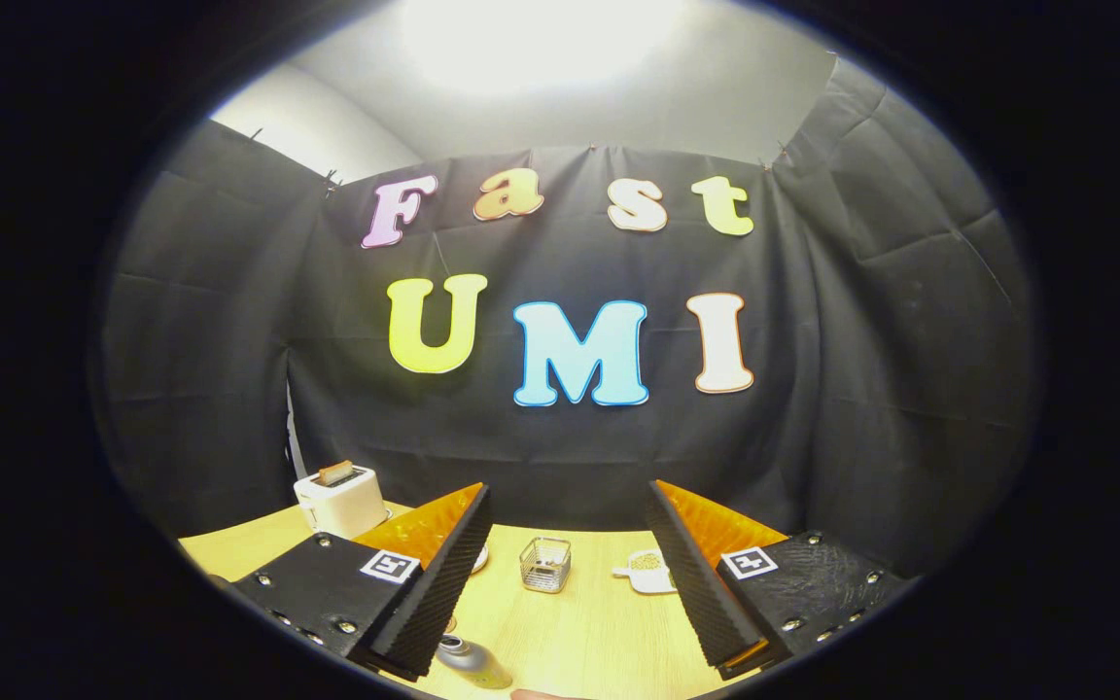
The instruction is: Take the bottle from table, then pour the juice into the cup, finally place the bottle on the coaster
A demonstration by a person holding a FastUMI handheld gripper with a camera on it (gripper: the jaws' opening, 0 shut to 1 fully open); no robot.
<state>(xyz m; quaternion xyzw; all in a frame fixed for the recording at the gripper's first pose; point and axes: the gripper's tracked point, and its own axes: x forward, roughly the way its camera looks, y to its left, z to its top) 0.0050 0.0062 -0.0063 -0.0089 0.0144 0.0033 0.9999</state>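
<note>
Black ribbed fingers spread wide, nothing gripped

Black ribbed pads with orange backing form the gripper point(570, 574), and its two fingers stand far apart, released, with bare table showing in the gap. Grey-capped bottle point(468, 661), rounded and partly cut off from sight, sits low right beside the tip of the left finger point(434, 583); cannot tell if it touches the pad. The right finger point(701, 583) is well apart from it. Light yellow wooden table point(589, 632) runs forward between the fingers. Further out, a small clear square cup with a metal-looking rim point(545, 565) stands upright roughly midway between the fingers, beyond their tips. Just right of it, near the right finger's inner edge, lies a white flat coaster-like piece with something tan on top point(646, 571); detail too small to tell. A pale round edge point(479, 557) peeks out next to the left finger, unclear what. Farthest, left of the left finger, a white toaster with a brown slice sticking out point(340, 498) sits at the table's back edge against the black cloth wall point(861, 389).
</note>
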